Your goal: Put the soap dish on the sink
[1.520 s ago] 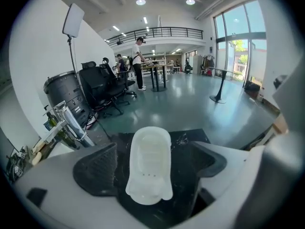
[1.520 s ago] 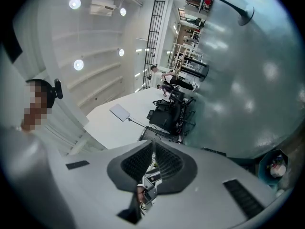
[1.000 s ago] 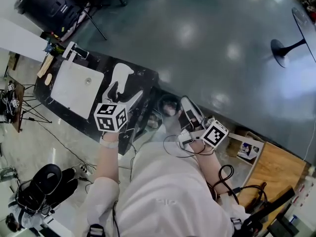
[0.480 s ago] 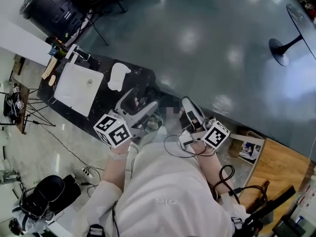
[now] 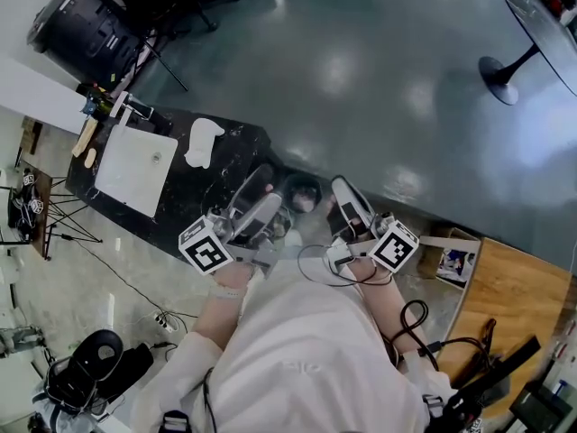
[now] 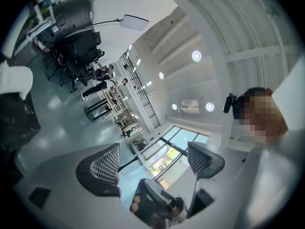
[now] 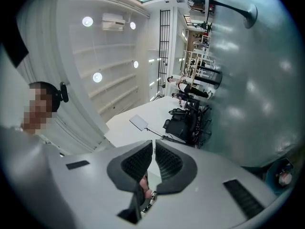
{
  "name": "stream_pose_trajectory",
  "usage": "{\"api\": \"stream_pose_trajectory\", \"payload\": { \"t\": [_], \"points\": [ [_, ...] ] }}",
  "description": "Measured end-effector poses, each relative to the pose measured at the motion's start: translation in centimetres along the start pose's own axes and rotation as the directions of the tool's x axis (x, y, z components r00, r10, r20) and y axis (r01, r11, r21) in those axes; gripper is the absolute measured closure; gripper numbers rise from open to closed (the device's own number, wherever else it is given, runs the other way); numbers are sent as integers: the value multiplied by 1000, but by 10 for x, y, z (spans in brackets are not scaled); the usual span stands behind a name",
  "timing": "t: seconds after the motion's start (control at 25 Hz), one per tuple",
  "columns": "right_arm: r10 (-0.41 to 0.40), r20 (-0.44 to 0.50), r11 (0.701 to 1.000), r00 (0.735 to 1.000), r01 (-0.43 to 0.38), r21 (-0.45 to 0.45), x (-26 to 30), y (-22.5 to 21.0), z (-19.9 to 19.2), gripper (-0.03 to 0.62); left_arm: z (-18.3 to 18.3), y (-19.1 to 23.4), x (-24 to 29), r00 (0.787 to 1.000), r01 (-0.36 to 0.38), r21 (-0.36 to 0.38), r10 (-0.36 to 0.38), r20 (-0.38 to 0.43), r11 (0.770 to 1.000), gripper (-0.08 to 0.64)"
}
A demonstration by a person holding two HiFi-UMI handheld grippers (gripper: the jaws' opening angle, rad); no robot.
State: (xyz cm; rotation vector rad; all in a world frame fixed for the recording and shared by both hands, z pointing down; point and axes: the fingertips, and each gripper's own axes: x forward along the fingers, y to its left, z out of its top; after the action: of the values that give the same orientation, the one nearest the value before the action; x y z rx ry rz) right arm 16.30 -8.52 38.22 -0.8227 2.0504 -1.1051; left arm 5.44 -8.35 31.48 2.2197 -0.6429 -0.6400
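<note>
The white soap dish [image 5: 203,141] lies on the black counter [image 5: 225,174], just right of the white sink basin [image 5: 122,165], with nothing touching it. My left gripper [image 5: 261,192] is drawn back near my body at the counter's right end, open and empty. In the left gripper view its jaws [image 6: 152,163] point up at the room, and a white shape at the left edge is probably the soap dish [image 6: 14,80]. My right gripper [image 5: 341,188] hangs off the counter's right end, shut with nothing in it; the right gripper view [image 7: 154,163] shows its pads pressed together.
A faucet [image 5: 135,108] and wooden items [image 5: 86,138] stand at the basin's far side. A small dark round container [image 5: 302,192] sits between the grippers. A black drum [image 5: 81,25] stands top left, a round table [image 5: 541,25] top right, a wooden board [image 5: 491,300] lower right.
My left gripper has let go of the soap dish and pulled back from the counter toward my body. The dish stays beside the basin. The right gripper has hardly moved.
</note>
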Motion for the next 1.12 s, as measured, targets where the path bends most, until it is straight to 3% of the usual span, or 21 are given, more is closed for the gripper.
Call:
{"api": "stream_pose_trajectory", "payload": {
  "t": [0.08, 0.2, 0.32, 0.48, 0.72, 0.96, 1.12],
  "points": [
    [7, 8, 1000, 1000, -7, 0, -5, 3, 2, 557, 2, -7, -5, 993, 88, -148, -75, 93, 985, 141],
    [14, 17, 1000, 1000, -14, 3, -11, 5, 6, 557, -1, -9, -8, 975, 162, -314, -103, 196, 935, 239],
    [28, 25, 1000, 999, -28, 1, -14, 9, 9, 557, -8, -11, -8, 971, 178, -335, -110, 214, 925, 312],
    [40, 29, 999, 999, -40, -2, -16, 10, 10, 557, -11, -15, -6, 960, 226, -350, -148, 236, 909, 334],
    [46, 30, 999, 998, -46, -3, -15, 13, 12, 557, -16, -8, -2, 956, 227, -433, -114, 272, 872, 457],
    [42, 35, 999, 999, -42, -4, -15, 14, 16, 557, -22, -2, 3, 967, 174, -443, -68, 244, 879, 550],
    [37, 31, 999, 999, -37, -7, -13, 16, 14, 557, -28, 1, 3, 975, 154, -463, -57, 216, 873, 552]
  ]
}}
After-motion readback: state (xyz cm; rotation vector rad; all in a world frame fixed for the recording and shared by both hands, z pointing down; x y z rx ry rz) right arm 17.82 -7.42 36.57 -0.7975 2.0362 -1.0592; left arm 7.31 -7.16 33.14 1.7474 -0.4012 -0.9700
